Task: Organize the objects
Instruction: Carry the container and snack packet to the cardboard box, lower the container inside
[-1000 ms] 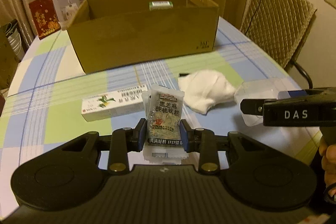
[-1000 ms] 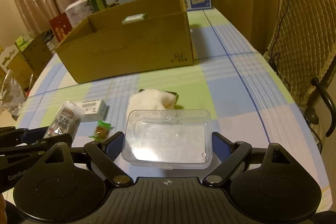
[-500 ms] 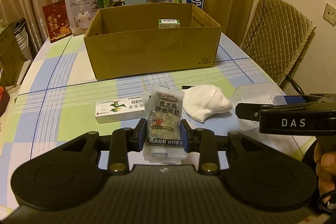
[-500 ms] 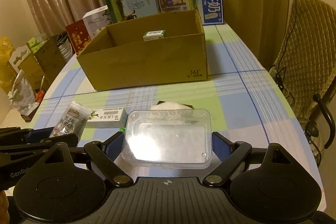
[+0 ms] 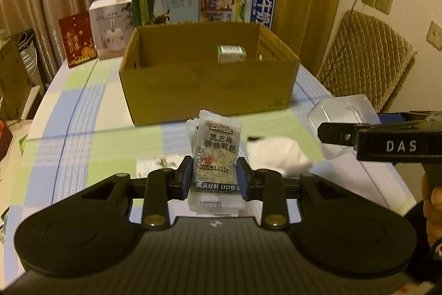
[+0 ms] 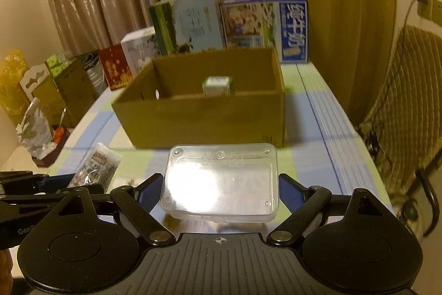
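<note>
My left gripper (image 5: 215, 179) is shut on a stack of clear snack packets (image 5: 216, 154) with black print, held above the table. My right gripper (image 6: 221, 191) is shut on a clear plastic box (image 6: 221, 181), also held in the air. Each gripper shows at the edge of the other's view: the plastic box (image 5: 342, 115) and the snack packets (image 6: 95, 169). An open cardboard box (image 5: 210, 79) stands ahead on the checked tablecloth, with a small green and white carton (image 5: 231, 53) inside. The cardboard box (image 6: 204, 107) and carton (image 6: 217, 86) also show in the right wrist view.
A white cloth (image 5: 279, 156) and a flat white carton (image 5: 160, 163) lie on the table below the left gripper. Milk cartons and gift boxes (image 5: 165, 4) stand behind the cardboard box. A padded chair (image 5: 367, 60) is at the right. Bags and boxes (image 6: 41, 90) sit left of the table.
Both grippers have risen and moved toward the cardboard box with their loads. The items on the table have dropped lower in view, and the box's inside shows more.
</note>
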Demonstrator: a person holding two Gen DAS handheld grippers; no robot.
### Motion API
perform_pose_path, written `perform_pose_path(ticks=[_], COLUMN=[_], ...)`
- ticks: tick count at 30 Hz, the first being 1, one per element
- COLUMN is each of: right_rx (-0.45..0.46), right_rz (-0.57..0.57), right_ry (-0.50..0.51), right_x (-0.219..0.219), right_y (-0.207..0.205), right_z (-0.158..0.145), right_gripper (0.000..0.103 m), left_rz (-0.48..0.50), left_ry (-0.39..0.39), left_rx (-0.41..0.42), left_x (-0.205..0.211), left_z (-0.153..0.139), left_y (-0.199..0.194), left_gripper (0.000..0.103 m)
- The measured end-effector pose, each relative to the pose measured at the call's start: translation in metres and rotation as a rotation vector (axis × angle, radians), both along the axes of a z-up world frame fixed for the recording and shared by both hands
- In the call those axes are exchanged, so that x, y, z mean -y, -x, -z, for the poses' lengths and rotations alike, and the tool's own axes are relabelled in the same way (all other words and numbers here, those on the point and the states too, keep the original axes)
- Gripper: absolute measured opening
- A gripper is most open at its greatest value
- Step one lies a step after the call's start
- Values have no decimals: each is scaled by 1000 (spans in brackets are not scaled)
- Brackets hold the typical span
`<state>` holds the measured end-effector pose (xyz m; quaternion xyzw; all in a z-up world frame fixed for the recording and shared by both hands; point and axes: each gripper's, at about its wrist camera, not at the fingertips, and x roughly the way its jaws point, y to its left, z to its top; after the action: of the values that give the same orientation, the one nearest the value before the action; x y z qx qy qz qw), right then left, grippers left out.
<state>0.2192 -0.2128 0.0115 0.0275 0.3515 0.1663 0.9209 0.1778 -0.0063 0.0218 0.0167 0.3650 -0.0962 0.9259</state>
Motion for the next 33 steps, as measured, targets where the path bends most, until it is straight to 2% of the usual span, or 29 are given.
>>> perform_pose_path(ticks=[12,17,24,33], right_rx=[26,11,-61,-100], right_rz=[-49,-58,-45,-37], right_ry=[3,-4,-53,-57], right_x=[-29,-43,-51,-59], right_y=[-100,-138,-186,-219], right_z=[-23,-20,-9,11], right_gripper=[85,85,85,85], left_rz=[-10,-6,-5,-3], left_ry=[-6,0,34,38], left_rx=[31,27,0,-18], left_x=[-27,-33,-40,-44], left_z=[-29,-33,-30,-12], left_y=[-81,-121,-169,-211], left_gripper=[28,28,28,28])
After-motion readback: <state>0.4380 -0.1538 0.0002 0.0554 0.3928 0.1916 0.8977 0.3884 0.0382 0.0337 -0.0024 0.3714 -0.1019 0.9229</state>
